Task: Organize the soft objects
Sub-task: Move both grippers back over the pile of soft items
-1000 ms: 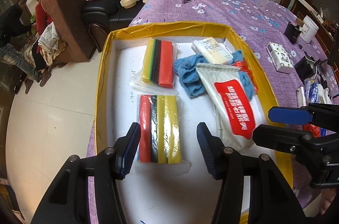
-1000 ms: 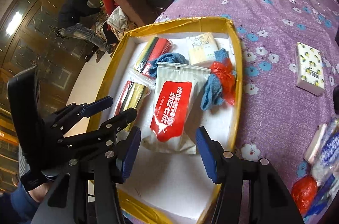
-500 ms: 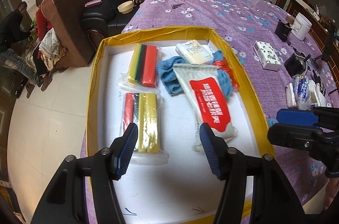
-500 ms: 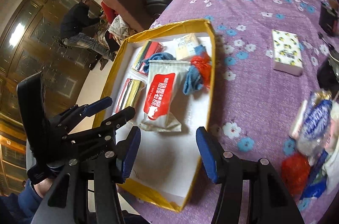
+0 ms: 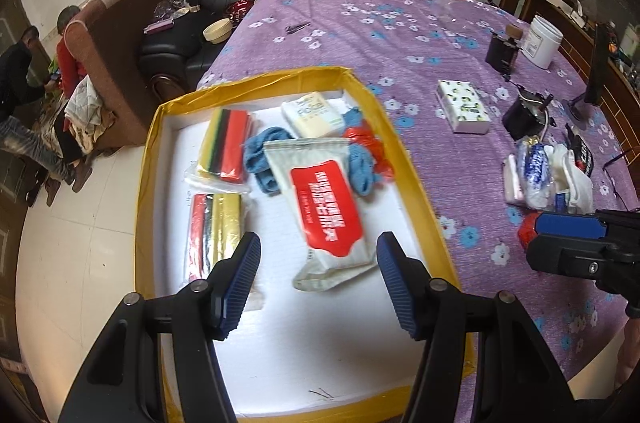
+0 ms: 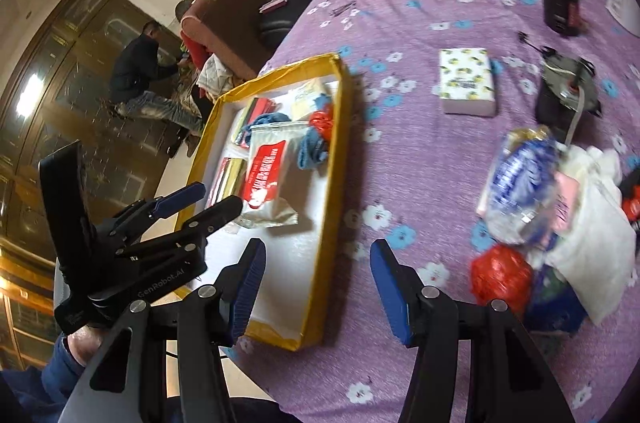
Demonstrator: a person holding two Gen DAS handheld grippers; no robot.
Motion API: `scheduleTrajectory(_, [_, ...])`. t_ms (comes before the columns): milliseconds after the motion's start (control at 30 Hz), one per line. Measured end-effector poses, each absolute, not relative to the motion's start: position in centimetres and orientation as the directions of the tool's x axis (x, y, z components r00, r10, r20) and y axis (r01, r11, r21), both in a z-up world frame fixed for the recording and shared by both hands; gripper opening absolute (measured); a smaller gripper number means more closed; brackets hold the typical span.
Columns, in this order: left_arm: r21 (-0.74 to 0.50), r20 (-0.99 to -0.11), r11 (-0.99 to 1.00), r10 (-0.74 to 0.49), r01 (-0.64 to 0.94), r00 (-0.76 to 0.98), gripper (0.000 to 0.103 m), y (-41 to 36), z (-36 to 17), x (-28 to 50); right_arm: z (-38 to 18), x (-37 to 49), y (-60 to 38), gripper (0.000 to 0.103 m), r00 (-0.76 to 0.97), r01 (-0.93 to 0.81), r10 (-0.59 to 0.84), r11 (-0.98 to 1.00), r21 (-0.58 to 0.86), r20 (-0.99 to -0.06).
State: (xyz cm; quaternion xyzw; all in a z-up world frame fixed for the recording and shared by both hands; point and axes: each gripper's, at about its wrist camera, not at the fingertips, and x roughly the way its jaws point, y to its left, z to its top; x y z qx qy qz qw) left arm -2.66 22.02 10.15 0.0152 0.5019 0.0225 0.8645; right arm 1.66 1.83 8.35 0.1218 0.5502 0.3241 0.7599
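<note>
Between picks: both claws part-open, empty. Left claw (image 5: 318, 277) over yellow-rimmed tray (image 5: 416, 183) (red-label pouch (image 5: 326, 211) already inside). Right claw (image 6: 316, 287) over purple surface (image 6: 400, 23); loose pile (image 6: 552, 199) lies right. Next, probably: reach pile, grip one soft item.

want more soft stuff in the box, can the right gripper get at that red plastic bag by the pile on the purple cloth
Probably yes. The right gripper has empty, open jaws over bare cloth, and the red plastic bag lies just beside it at the pile's near edge, with nothing between.
</note>
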Motion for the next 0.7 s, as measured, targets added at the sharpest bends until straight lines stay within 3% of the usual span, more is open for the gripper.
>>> scheduleTrajectory(700, [0.040,-0.864,0.997,-0.001,0.071,0.503,0.060,15.7,10.7,-3.0,8.0,-0.1,-7.9,0.059,0.282,-0.201,0.600,0.800,0.565,-0.749])
